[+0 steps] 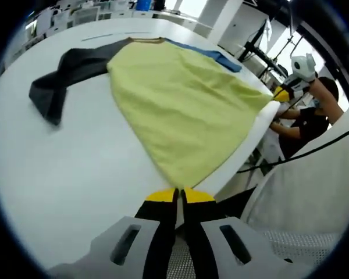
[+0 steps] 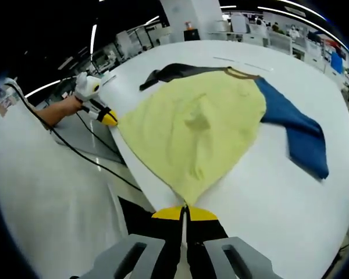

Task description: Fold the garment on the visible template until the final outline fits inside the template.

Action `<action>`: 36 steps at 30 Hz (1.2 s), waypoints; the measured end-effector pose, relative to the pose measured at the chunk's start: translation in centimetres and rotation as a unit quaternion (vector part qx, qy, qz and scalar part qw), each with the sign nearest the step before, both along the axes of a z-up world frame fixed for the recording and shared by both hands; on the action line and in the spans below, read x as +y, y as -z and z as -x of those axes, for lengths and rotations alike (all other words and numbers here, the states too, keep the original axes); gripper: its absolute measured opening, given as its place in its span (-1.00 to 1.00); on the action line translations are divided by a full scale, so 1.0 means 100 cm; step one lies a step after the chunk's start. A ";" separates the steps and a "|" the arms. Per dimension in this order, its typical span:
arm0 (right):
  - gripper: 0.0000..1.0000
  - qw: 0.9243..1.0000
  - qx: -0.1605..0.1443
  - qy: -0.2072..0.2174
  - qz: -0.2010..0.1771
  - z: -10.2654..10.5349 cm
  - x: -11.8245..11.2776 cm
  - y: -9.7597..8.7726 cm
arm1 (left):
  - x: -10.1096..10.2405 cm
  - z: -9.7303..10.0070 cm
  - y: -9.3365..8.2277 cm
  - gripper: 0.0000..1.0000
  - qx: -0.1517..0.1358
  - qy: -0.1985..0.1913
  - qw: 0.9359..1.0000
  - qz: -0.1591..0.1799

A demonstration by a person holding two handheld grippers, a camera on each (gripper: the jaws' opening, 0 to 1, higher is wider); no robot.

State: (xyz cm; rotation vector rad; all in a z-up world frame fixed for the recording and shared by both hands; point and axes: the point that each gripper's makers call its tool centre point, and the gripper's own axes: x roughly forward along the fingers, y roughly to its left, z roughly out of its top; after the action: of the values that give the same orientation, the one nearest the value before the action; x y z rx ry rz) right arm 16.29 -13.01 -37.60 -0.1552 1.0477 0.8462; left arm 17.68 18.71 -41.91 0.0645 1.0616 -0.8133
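- Yellow-tipped, my left gripper [image 1: 179,195] is closed, pinching one hem corner of the yellow fabric shirt with one dark grey and one blue sleeve [image 1: 180,104].
- My right gripper [image 2: 185,212] is likewise clamped on the other hem corner.
- One shirt lies spread flat on the white round table [image 2: 291,192], hem at its near edge.
- Folding looks barely begun: both sleeves splay outward, and I can make out no template outline.

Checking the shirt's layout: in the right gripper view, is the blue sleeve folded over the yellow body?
No, the blue sleeve lies spread on the table beside the yellow body.
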 end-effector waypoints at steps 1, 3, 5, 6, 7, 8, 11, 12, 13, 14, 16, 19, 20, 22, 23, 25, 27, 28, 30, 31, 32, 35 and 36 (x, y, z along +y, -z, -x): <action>-1.00 1.000 0.001 0.000 0.000 0.001 0.000 0.000 | 0.000 0.000 0.000 -0.99 0.000 0.000 1.000 0.000; -1.00 1.000 0.003 -0.002 0.002 0.002 -0.001 0.002 | 0.001 0.001 0.000 -0.99 0.002 -0.001 1.000 0.001; -1.00 1.000 0.007 -0.005 0.003 0.004 -0.002 0.004 | 0.002 0.002 0.000 -0.99 0.005 -0.001 1.000 0.000; -1.00 1.000 0.007 -0.007 0.005 0.004 -0.002 0.005 | 0.003 0.002 -0.001 -0.99 0.006 -0.002 1.000 -0.001; -1.00 1.000 0.008 -0.009 0.006 0.005 -0.002 0.005 | 0.005 0.002 -0.001 -0.99 0.006 -0.003 1.000 -0.001; -1.00 1.000 0.010 -0.011 0.006 0.006 -0.002 0.006 | 0.006 0.002 -0.002 -0.99 0.006 -0.004 1.000 -0.001; -1.00 1.000 0.015 -0.017 0.008 0.008 -0.003 0.009 | 0.010 0.001 -0.003 -0.99 0.009 -0.008 1.000 -0.002; -1.00 0.999 0.019 -0.024 0.012 0.010 -0.004 0.012 | 0.011 0.001 -0.003 -0.99 0.010 -0.009 1.000 -0.003; -1.00 0.999 0.020 -0.029 0.017 0.011 -0.004 0.013 | 0.013 0.001 -0.003 -0.99 0.011 -0.009 1.000 -0.004; -1.00 0.999 0.020 -0.038 0.023 0.013 -0.005 0.016 | 0.013 0.001 -0.003 -0.99 0.012 -0.010 1.000 -0.005; -1.00 0.998 0.021 -0.051 0.028 0.015 -0.004 0.019 | 0.015 0.001 -0.002 -0.99 0.015 -0.011 1.000 -0.006; -1.00 0.997 0.025 -0.062 0.031 0.018 -0.006 0.023 | 0.016 0.002 -0.002 -0.99 0.020 -0.010 1.000 -0.008; -1.00 0.997 0.027 -0.066 0.032 0.019 -0.006 0.024 | 0.017 0.002 -0.002 -0.99 0.021 -0.010 1.000 -0.008; -1.00 0.996 0.029 -0.076 0.036 0.020 -0.008 0.027 | 0.018 0.002 -0.002 -0.99 0.024 -0.010 1.000 -0.009; -1.00 0.996 0.029 -0.080 0.038 0.021 -0.008 0.027 | 0.018 0.002 -0.002 -0.99 0.025 -0.010 1.000 -0.010; -1.00 0.995 0.032 -0.084 0.041 0.022 -0.010 0.030 | 0.018 0.004 -0.001 -0.99 0.030 -0.009 0.999 -0.010; -1.00 0.994 0.030 -0.096 0.043 0.022 -0.010 0.033 | 0.018 0.004 0.000 -0.99 0.032 -0.009 0.999 -0.012; -1.00 0.994 0.032 -0.096 0.044 0.022 -0.011 0.034 | 0.018 0.005 0.000 -0.99 0.033 -0.008 0.999 -0.012; -1.00 0.993 0.033 -0.104 0.049 0.023 -0.012 0.037 | 0.018 0.006 0.000 -0.99 0.036 -0.007 0.999 -0.013; -1.00 0.992 0.033 -0.107 0.050 0.023 -0.012 0.038 | 0.018 0.006 0.000 -0.99 0.037 -0.006 0.999 -0.013; -1.00 0.992 0.034 -0.109 0.051 0.024 -0.013 0.039 | 0.018 0.006 0.001 -0.99 0.038 -0.006 0.999 -0.013; -1.00 0.991 0.032 -0.120 0.057 0.024 -0.015 0.041 | 0.018 0.007 0.001 -0.99 0.042 -0.006 0.999 -0.013; -1.00 0.990 0.032 -0.123 0.058 0.024 -0.015 0.041 | 0.018 0.007 0.001 -0.99 0.044 -0.007 0.999 -0.013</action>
State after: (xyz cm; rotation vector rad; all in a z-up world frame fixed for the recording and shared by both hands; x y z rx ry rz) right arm 13.90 -14.50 -41.70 -0.3634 1.1547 1.0169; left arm 16.94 20.56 -42.01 0.0441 1.1546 -0.7964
